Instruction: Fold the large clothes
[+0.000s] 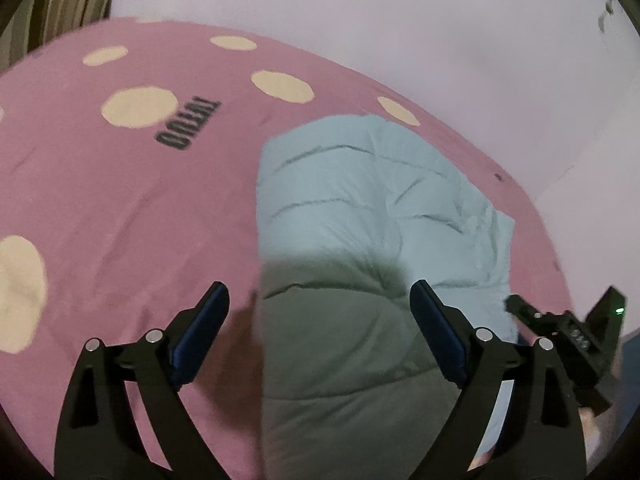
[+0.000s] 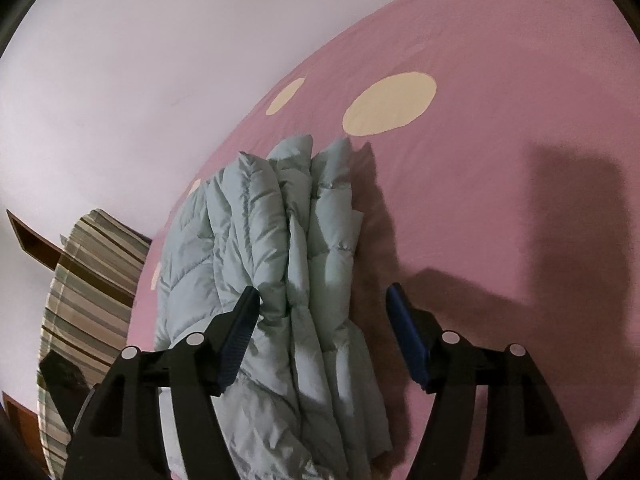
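A pale blue-green puffer jacket lies folded into a thick bundle on the pink bed sheet. My left gripper hangs open above the bundle's near left part, its blue pads wide apart and touching nothing. In the right wrist view the jacket shows its stacked folded layers edge-on. My right gripper stands open astride that near end. Its left fingertip is close against the fabric and the right one is clear of it over the sheet. The right gripper's body shows at the jacket's right edge.
The sheet carries cream dots and a dark printed word. A pale wall runs along the bed's far side. A striped cushion and brown wooden furniture sit at the bed's end. Dark shadows fall on the sheet.
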